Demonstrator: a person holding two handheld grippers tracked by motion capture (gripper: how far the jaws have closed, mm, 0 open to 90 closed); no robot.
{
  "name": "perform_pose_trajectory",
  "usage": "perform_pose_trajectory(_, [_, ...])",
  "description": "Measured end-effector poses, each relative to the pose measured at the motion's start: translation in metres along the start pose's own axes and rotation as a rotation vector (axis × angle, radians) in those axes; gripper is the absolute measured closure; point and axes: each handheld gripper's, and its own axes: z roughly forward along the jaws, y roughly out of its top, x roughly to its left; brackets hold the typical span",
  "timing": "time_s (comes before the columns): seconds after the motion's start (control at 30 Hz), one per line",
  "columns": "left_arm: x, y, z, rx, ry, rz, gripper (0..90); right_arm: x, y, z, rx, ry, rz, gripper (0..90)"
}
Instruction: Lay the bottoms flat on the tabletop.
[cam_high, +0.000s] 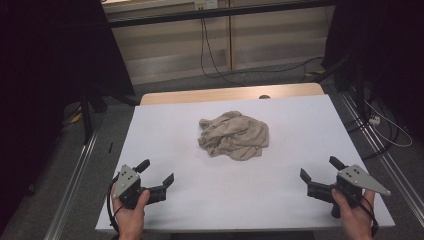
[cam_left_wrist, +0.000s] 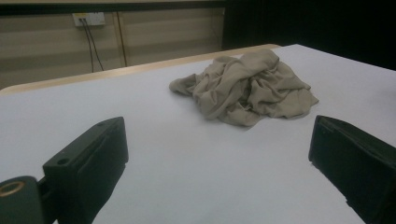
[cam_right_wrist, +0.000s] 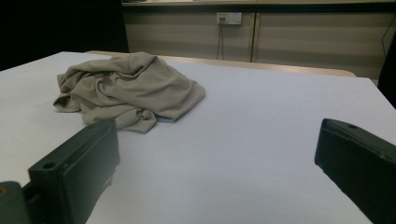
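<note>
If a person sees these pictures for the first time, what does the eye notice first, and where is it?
First comes the crumpled beige cloth, alone in a heap near the middle of the white table. Next come the two black grippers at the near edge: the left gripper and the right gripper, both open and empty, pointing toward the cloth without touching it.

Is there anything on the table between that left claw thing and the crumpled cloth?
Nothing: bare white table separates the open left gripper from the cloth, seen in the high view.
</note>
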Motion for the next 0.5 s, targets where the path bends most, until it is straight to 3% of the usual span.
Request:
perform_pose_trajectory(0.13, [-0.0023, 0.0003, 0.0009, 0.030, 0.027, 0.029, 4.8, -0.0002, 0.0000, 0.0000, 0.002, 0.010, 0.001, 0.0])
perform_pose_trajectory(0.5, [-0.0053, -0.0013, 0.0045, 0.065, -0.016, 0.007, 4.9, 0.0009, -0.0002, 0.0069, 0.031, 0.050, -0.010, 0.9])
